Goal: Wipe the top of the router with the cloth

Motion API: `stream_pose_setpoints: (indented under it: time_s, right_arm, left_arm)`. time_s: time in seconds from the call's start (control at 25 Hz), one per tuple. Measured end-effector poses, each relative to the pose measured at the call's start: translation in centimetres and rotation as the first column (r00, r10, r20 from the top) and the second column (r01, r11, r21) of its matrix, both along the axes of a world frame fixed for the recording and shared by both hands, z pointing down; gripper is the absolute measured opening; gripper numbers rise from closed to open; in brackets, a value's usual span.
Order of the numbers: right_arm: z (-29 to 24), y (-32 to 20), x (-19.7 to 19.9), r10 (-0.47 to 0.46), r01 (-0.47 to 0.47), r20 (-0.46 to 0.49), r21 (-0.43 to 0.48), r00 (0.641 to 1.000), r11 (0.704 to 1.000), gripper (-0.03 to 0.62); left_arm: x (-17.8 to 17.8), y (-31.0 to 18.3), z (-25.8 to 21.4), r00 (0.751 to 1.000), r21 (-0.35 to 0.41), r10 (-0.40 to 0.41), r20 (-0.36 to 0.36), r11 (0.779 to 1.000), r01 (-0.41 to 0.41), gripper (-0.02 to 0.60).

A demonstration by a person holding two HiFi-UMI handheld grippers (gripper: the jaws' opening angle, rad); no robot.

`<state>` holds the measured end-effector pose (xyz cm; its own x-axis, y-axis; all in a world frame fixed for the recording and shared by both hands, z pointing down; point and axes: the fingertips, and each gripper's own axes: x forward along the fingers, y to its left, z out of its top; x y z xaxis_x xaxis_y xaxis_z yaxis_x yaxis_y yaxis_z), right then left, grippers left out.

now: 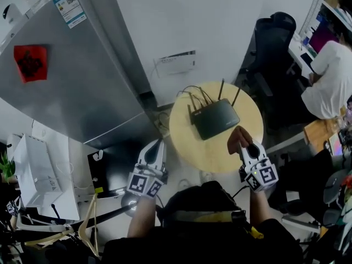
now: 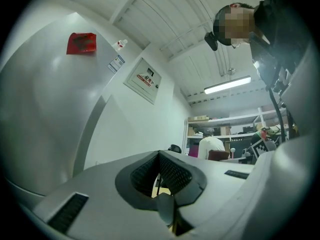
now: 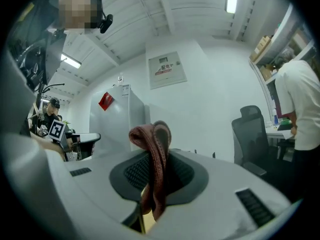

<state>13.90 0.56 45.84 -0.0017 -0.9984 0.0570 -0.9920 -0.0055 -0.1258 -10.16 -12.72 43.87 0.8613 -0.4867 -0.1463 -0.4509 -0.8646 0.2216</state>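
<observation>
**Fig.** Black flat router w/ thin upright antennas, lying toward the far side of the round pale-wood table. Its cables leave from the far-left edge, so the broad top faces up, bare and reachable from my near side.

Reddish-brown cloth: just near-right of the router and not on it yet. Whether it hangs above the table or brushes it, I can't tell.

My right gripper is clamped on the cloth. In the right gripper view the cloth rises between the dark ribbed pads and folds over in a loop above the right gripper. This leaves a bunched wad out front, prob. the part meant to meet the router's top. The wipe itself looks not begun; the next move would be to carry the wad far-left onto the top.

My left gripper has its jaws together w/ nothing between them, as the left gripper view shows. It hangs off the table's near-left edge, prob. parked because one tool suffices. It sits close enough to steady the router should that slide.

Surroundings: big grey fridge at far left, black office chair and a person in white at a desk at far right. All are well apart from the table.
</observation>
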Motion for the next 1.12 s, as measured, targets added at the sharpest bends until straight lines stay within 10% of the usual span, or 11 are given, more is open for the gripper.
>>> stream_pose_setpoints:
  time_s: [0.28, 0.6, 0.92, 1.12]
  right_arm:
    - [-0.1, -3.0, 4.6, -0.062, 0.060, -0.044, -0.049, 0.997, 0.997, 0.061]
    - [6.9, -8.8, 3.6, -0.153, 0.156, 0.031, -0.237, 0.988, 0.959, 0.061]
    - [23.6, -15.2, -4.9, -0.070, 0.216, 0.239, -0.664, 0.968, 0.716, 0.061]
    - [29.6, -17.1, -5.8, 0.008, 0.127, 0.161, -0.807, 0.987, 0.577, 0.060]
  left_arm:
    - [7.3, -0.9, -0.9, 0.999, 0.013, 0.031, -0.009, 0.999, -0.030, -0.006]
    - [7.5, -2.0, 0.6, 0.998, -0.032, -0.031, 0.050, 0.999, 0.033, -0.006]
    - [1.6, -4.3, 3.3, 0.985, -0.068, -0.098, 0.142, 0.992, 0.108, -0.006]
    - [-1.5, -6.1, 4.3, 0.982, -0.094, -0.134, 0.136, 0.985, 0.147, -0.006]
